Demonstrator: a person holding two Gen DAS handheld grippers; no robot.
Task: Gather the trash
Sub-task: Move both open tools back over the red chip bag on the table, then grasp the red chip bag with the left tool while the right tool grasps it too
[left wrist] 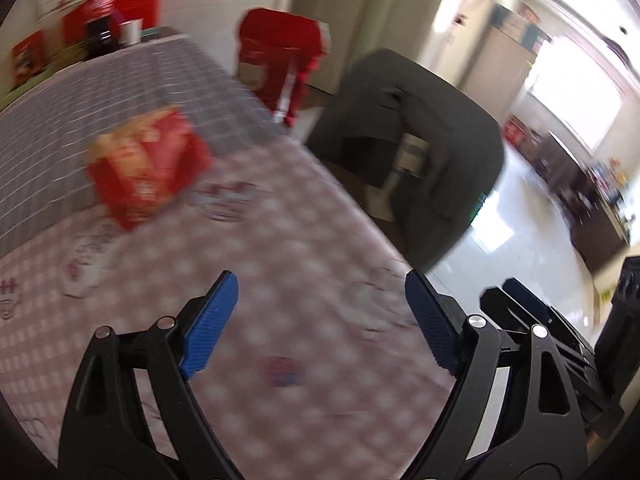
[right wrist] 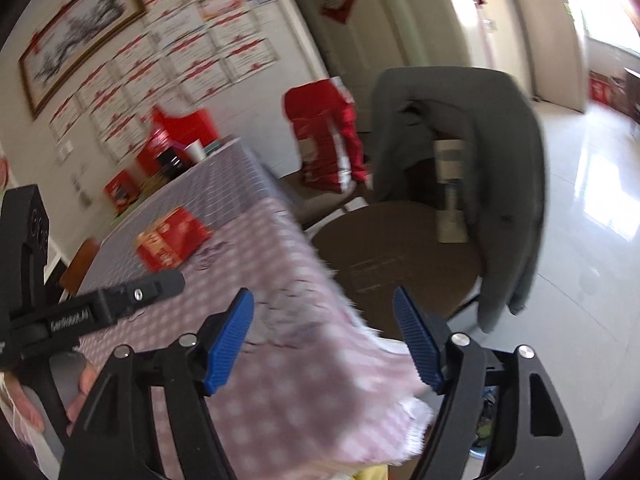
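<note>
While both grippers hang released and empty over the pink checked counter (left wrist: 280,240), the red and yellow cardboard box (left wrist: 148,168) lies ahead and leftward, nearer the left gripper (left wrist: 320,320) than the right gripper (right wrist: 324,340).

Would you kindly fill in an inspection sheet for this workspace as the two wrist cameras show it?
Surface: table under a pink checked cloth, grey checked cloth farther along.
Job's things: red carton lying on the table; blurred, so contents unclear.
Clutter: paper cup and red boxes at the far end.
Grippers: left claw open and empty over the cloth; right claw open and empty at the table's edge.
Cables: nothing seen.
Surroundings: chair draped with a grey jacket, red bag on another seat, glossy floor.
</note>
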